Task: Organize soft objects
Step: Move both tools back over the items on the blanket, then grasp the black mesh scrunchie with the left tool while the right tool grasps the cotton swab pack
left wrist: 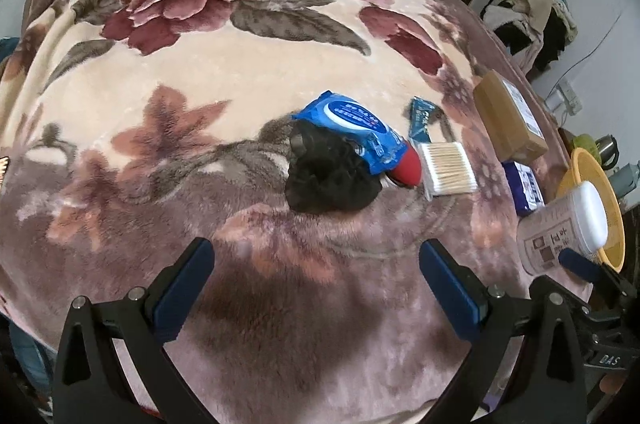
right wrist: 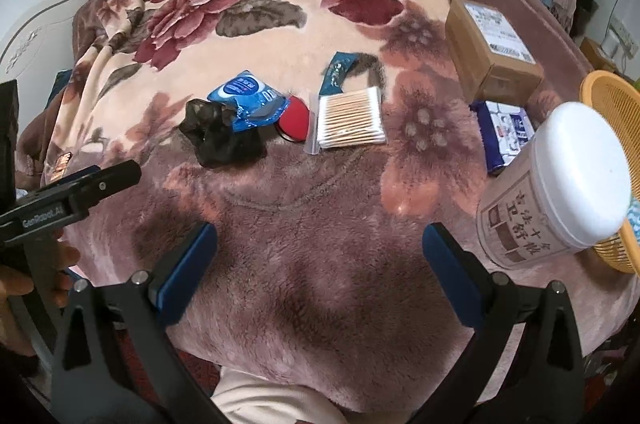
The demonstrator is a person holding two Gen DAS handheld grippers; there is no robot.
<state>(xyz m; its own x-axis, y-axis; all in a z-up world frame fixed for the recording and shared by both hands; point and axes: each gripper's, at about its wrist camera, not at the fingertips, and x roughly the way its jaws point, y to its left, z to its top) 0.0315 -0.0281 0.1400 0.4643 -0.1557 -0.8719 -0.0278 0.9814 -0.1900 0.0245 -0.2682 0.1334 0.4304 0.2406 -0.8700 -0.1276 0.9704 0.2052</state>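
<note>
A crumpled black mesh cloth (left wrist: 330, 179) (right wrist: 220, 137) lies mid-bed against a blue wet-wipes pack (left wrist: 354, 129) (right wrist: 250, 99). A red sponge (left wrist: 406, 169) (right wrist: 295, 121) peeks out beside them, then a bag of cotton swabs (left wrist: 448, 167) (right wrist: 350, 121) and a slim blue sachet (left wrist: 422, 117) (right wrist: 338, 71). My left gripper (left wrist: 316, 276) is open and empty, hovering short of the black cloth. My right gripper (right wrist: 320, 260) is open and empty, nearer the bed's front edge, with the left gripper's body (right wrist: 72, 195) at its left.
On the floral blanket (left wrist: 240, 71) at the right lie a cardboard box (left wrist: 510, 123) (right wrist: 490, 47), a blue tissue pack (left wrist: 524, 187) (right wrist: 506, 129) and a white-lidded tub (left wrist: 564, 228) (right wrist: 560, 191) on its side. An orange basket (left wrist: 614, 220) (right wrist: 618, 119) stands at the bed's right edge.
</note>
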